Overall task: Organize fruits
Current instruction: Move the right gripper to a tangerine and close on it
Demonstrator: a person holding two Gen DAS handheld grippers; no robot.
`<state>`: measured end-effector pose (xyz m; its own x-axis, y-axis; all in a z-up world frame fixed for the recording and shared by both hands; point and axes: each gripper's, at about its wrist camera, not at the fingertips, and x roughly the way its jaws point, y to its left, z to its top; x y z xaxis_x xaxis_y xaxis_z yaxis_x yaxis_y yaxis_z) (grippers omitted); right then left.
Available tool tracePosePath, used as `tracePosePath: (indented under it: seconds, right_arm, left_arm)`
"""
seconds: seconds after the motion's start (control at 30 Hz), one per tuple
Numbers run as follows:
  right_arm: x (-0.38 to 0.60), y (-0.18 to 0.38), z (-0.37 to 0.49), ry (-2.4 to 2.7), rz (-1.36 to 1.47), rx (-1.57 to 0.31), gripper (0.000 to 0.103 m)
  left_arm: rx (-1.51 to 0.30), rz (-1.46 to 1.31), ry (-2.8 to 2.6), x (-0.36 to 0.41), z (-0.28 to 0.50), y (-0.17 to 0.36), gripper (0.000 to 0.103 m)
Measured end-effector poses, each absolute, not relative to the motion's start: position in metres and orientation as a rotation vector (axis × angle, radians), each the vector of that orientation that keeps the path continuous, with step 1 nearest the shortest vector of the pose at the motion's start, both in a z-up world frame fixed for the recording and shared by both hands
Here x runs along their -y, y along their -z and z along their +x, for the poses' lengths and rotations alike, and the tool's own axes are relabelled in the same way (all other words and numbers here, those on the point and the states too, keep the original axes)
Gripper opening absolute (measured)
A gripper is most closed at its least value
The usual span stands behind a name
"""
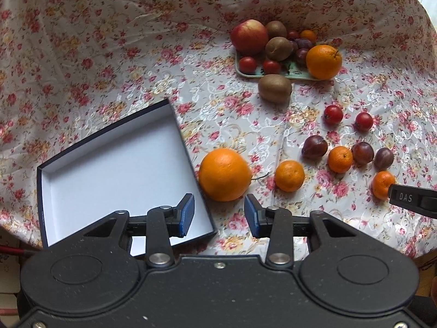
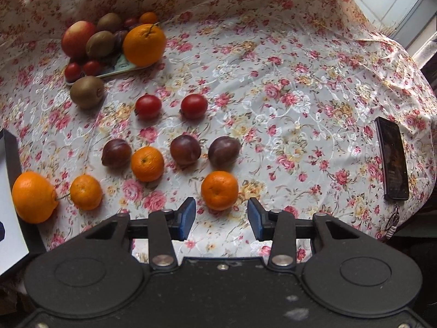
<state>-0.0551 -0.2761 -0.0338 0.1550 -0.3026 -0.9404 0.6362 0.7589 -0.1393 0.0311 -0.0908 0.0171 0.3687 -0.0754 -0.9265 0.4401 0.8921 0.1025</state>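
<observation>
Loose fruit lies on a flowered tablecloth. My left gripper [image 1: 219,214] is open, just short of a large orange [image 1: 224,174] that rests beside an empty white-lined box [image 1: 114,164]. My right gripper [image 2: 221,217] is open too, with a mandarin [image 2: 220,190] right in front of its fingertips. Further out lie two more mandarins [image 2: 147,164] [image 2: 86,192], three plums [image 2: 185,149], two red tomatoes [image 2: 148,106] and a kiwi [image 2: 87,91]. A small tray [image 1: 289,74] at the back carries an apple [image 1: 249,37], an orange [image 1: 323,61], kiwis and small fruit.
A black phone [image 2: 393,158] lies at the right edge of the table, with a cord hanging below it. The cloth rises in folds at the back. The right gripper's finger [image 1: 412,198] shows at the right edge of the left wrist view.
</observation>
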Motion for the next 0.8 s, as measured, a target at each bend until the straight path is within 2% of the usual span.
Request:
tracePosePath:
  seconds: [0.43,0.53,0.8]
  right_arm:
    - [0.318,0.047,-0.046,0.649,0.364,-1.232,0.041]
    - [0.319,0.057,-0.048,0.629,0.342,-1.236,0.034]
    - [0.327,0.074,-0.051,0.602,0.473,-1.27,0.033]
  left_arm:
    - [-1.272,0.426,0.418,0.164,0.053,0.026,0.049]
    - [-1.297,0.416,0.415,0.167,0.058,0.036,0.049]
    - [-1.398,0.364,0.401,0.162,0.07,0.057,0.049]
